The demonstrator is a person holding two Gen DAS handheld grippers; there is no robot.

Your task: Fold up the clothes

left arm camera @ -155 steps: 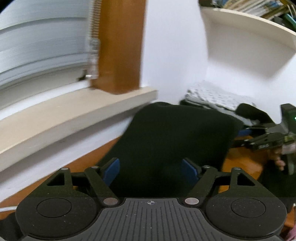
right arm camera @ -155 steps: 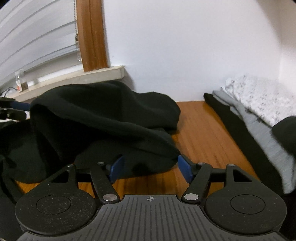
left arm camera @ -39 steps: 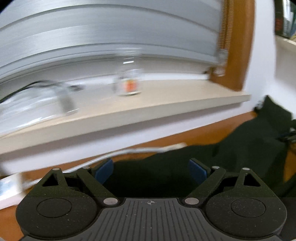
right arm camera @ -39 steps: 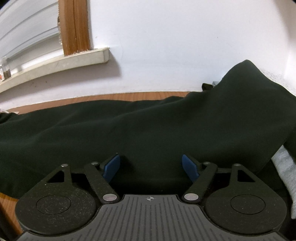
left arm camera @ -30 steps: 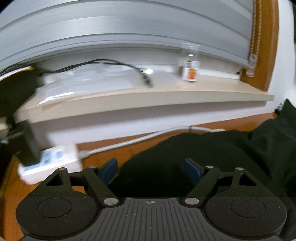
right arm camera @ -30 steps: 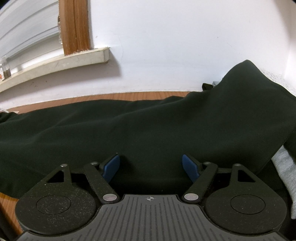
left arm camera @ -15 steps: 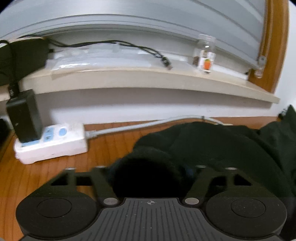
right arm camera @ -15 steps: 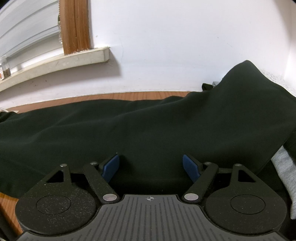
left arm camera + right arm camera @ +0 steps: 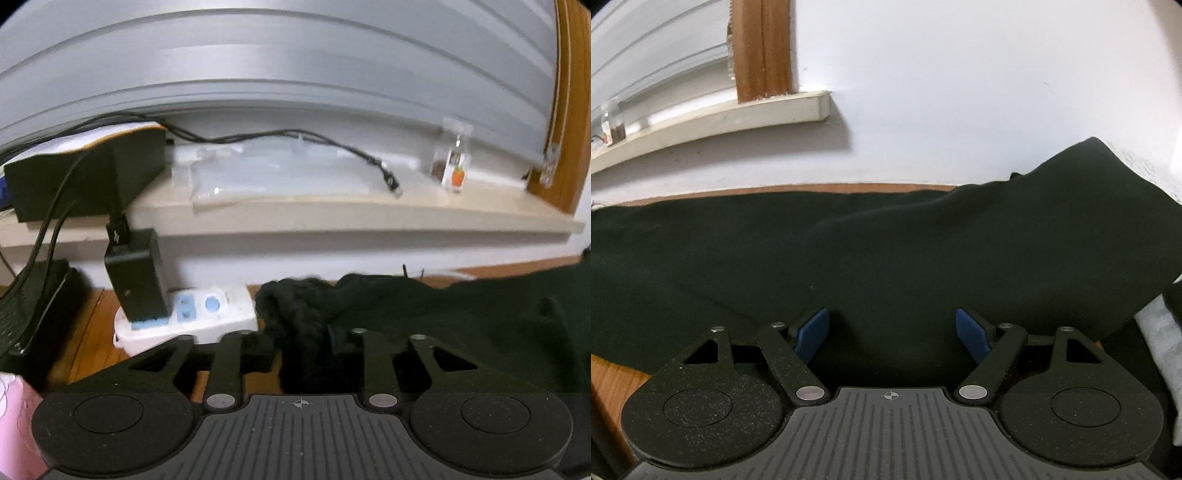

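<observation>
A black garment (image 9: 886, 243) lies stretched across the wooden floor from left to right. Its right end drapes up over a pile by the wall. My right gripper (image 9: 892, 334) hovers low over its near edge, open, with the blue pads (image 9: 812, 332) wide apart and only cloth beneath them. In the left wrist view, the garment's bunched ribbed end (image 9: 299, 314) is pinched between the fingers of my left gripper (image 9: 303, 339), which is shut on it. The rest of the cloth (image 9: 480, 314) trails off to the right.
A white power strip (image 9: 192, 314) with a black adapter (image 9: 135, 273) lies on the floor just left of the left gripper. The window sill (image 9: 369, 218) carries a black box (image 9: 85, 177), cables and a small bottle (image 9: 456, 166). Grey fabric (image 9: 1160, 332) lies at the far right.
My left gripper swung left along the sill, came down on the garment's end and shut on it. The right gripper stayed still and open over the cloth.
</observation>
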